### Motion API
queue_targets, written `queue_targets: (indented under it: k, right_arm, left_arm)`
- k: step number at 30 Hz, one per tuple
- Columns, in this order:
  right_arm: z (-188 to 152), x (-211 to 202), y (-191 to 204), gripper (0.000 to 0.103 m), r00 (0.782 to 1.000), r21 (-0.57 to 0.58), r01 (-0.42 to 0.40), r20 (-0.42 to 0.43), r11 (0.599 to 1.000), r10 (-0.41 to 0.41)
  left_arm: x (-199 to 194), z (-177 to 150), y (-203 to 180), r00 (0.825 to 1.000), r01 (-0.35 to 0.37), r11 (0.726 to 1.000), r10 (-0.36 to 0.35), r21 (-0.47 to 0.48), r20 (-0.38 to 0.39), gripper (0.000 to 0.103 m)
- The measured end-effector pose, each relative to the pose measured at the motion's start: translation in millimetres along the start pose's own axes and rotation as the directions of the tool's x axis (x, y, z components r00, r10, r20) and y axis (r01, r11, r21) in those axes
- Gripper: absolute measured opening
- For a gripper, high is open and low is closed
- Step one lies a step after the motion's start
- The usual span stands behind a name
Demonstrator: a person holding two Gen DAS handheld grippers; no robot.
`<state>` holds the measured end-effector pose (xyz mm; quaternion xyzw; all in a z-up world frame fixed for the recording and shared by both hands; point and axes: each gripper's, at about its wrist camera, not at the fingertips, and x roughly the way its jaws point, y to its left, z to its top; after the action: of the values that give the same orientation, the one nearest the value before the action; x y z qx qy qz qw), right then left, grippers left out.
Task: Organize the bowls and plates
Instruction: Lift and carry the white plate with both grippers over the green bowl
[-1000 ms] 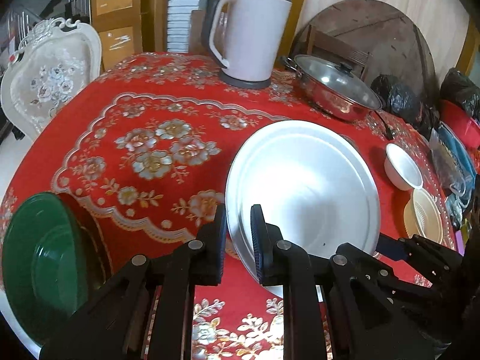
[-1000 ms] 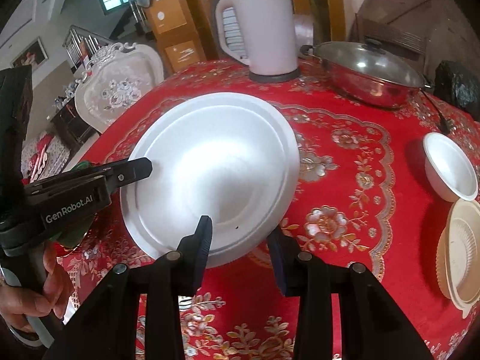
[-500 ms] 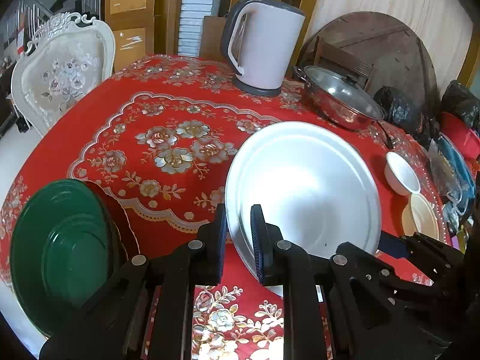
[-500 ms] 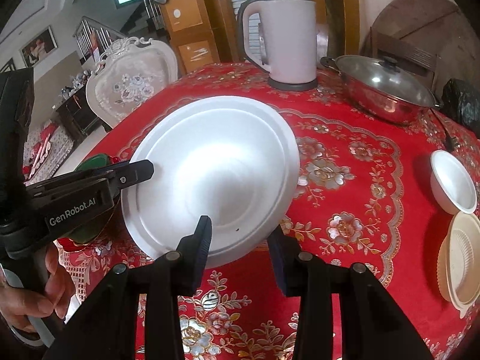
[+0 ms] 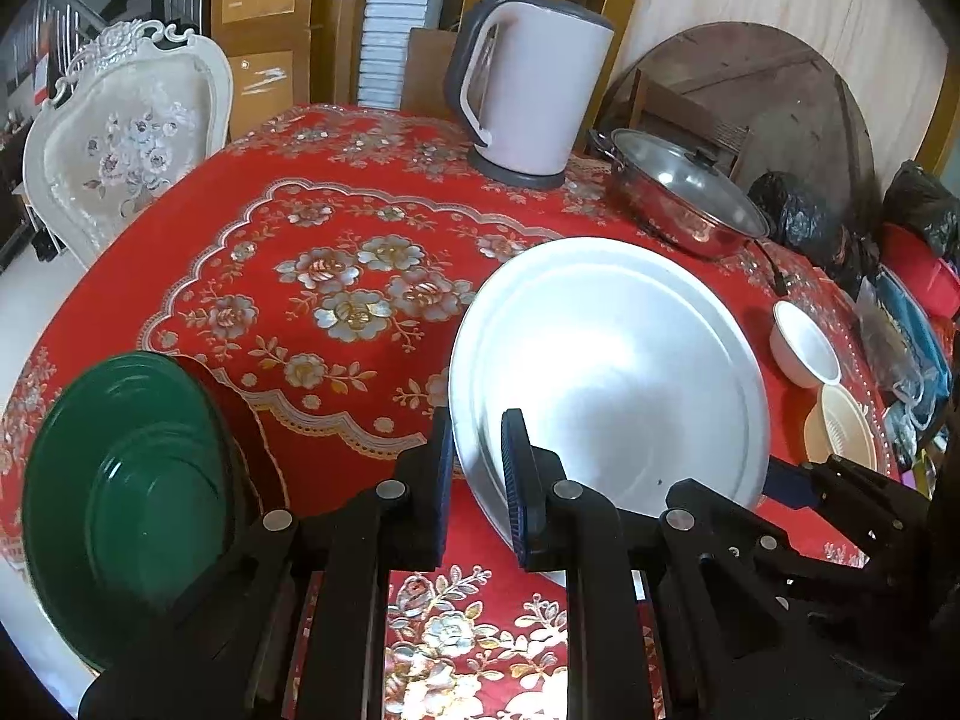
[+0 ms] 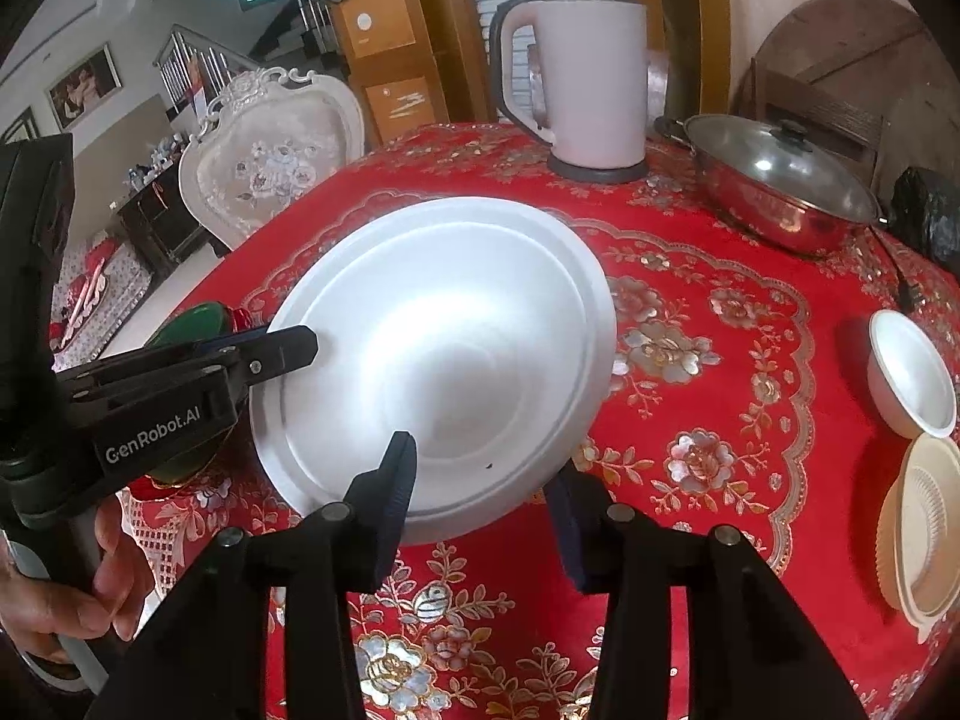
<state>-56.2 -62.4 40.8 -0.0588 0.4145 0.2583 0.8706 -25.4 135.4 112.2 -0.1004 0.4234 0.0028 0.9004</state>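
Two tools are meeting at one large white plate [image 5: 612,372], which is sitting tilted above the red flowered surface [image 5: 336,240], its hollow face turned toward both cameras. The left tool [image 5: 477,468] is pinching the plate's left rim, its narrow jaws standing one on either side of the edge; in the right wrist view the same tool [image 6: 300,348] is showing as a black arm lettered "GenRobot.AI", with the person's hand [image 6: 72,594] gripping its handle low at the left. The right tool [image 6: 483,498] is standing wide at the plate's [image 6: 438,354] near rim, one finger lying over the white face and the other showing below and beside the rim; whether either is touching cannot be told.

A green bowl [image 5: 120,480] is resting on the surface near the left edge, just beside the left tool. A small white bowl [image 6: 912,372] and a cream dish [image 6: 924,522] are lying close together at the right side, well apart from the plate. At the back, a pale electric kettle [image 5: 534,84] is standing upright beside a lidded steel pot [image 5: 684,198]. An ornate white chair [image 5: 120,138] is standing beyond the surface's left side
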Motion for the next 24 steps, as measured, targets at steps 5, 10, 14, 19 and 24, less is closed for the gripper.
queue_targets:
  k: [5, 10, 14, 19, 24]
  right_arm:
    - [6, -3, 13, 0.044, 1.000, -0.030, -0.014, 0.009, 0.999, 0.015]
    - [13, -3, 31, 0.044, 0.999, -0.065, -0.035, 0.014, 0.997, 0.036]
    - [19, -4, 47, 0.044, 0.998, -0.097, -0.052, 0.018, 0.994, 0.054]
    - [26, -4, 66, 0.044, 0.997, -0.138, -0.074, 0.019, 0.988, 0.078]
    - [31, -1, 87, 0.044, 0.995, -0.179, -0.096, 0.015, 0.979, 0.101]
  left_arm:
    - [-13, 2, 13, 1.000, -0.013, 1.000, 0.014, -0.017, 0.022, 0.015]
    - [-28, 2, 31, 0.999, -0.026, 0.999, 0.028, -0.044, 0.037, 0.015]
    - [-41, 1, 44, 0.997, -0.042, 0.997, 0.046, -0.064, 0.056, 0.015]
    - [-58, -5, 63, 0.995, -0.056, 0.993, 0.063, -0.099, 0.072, 0.015]
    - [-73, -11, 82, 0.992, -0.074, 0.988, 0.086, -0.138, 0.089, 0.015]
